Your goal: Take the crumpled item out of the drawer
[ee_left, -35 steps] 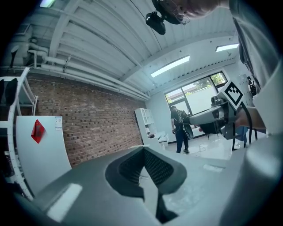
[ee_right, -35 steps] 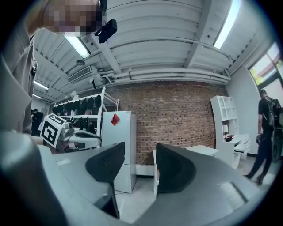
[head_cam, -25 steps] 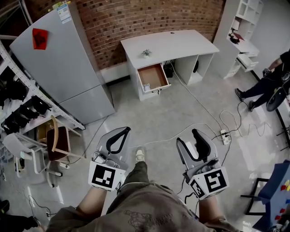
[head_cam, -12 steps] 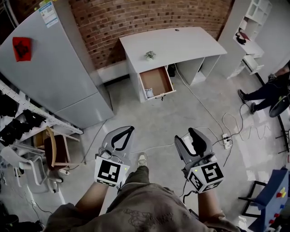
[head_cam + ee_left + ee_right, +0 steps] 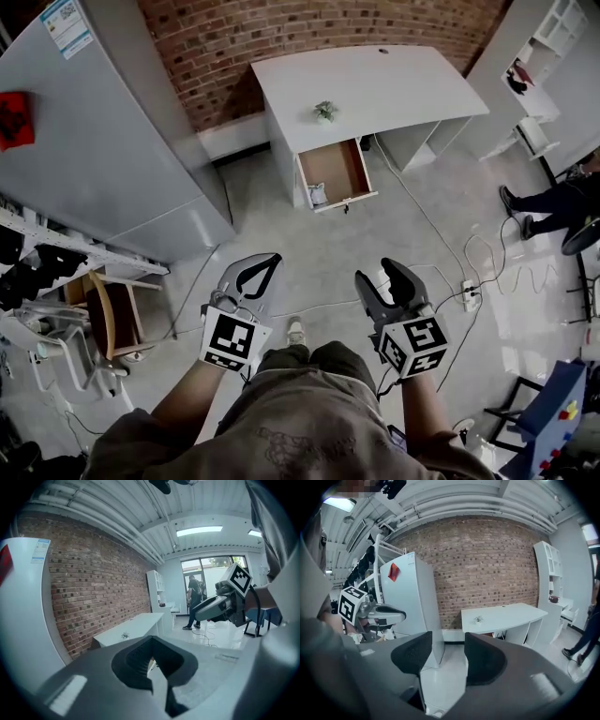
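Note:
A white desk (image 5: 375, 89) stands against the brick wall, and its wooden drawer (image 5: 337, 169) is pulled open toward me. A small white crumpled item (image 5: 317, 195) lies in the drawer's front left corner. Both grippers hang over the floor well short of the desk. My left gripper (image 5: 270, 260) is shut with its tips together and nothing between them; the left gripper view shows it (image 5: 152, 667) pointing at the desk (image 5: 129, 630). My right gripper (image 5: 375, 274) is open and empty, its jaws (image 5: 443, 656) apart in front of the desk (image 5: 501, 613).
A grey fridge (image 5: 103, 131) stands left of the desk. A small plant (image 5: 325, 112) sits on the desktop. Cables and a power strip (image 5: 469, 291) lie on the floor to the right, near a person's legs (image 5: 558, 202). A wooden chair (image 5: 108, 319) is at the left.
The desk and open drawer have come closer and shifted right in the head view as I walk forward. Both grippers keep their states, the left shut, the right open.

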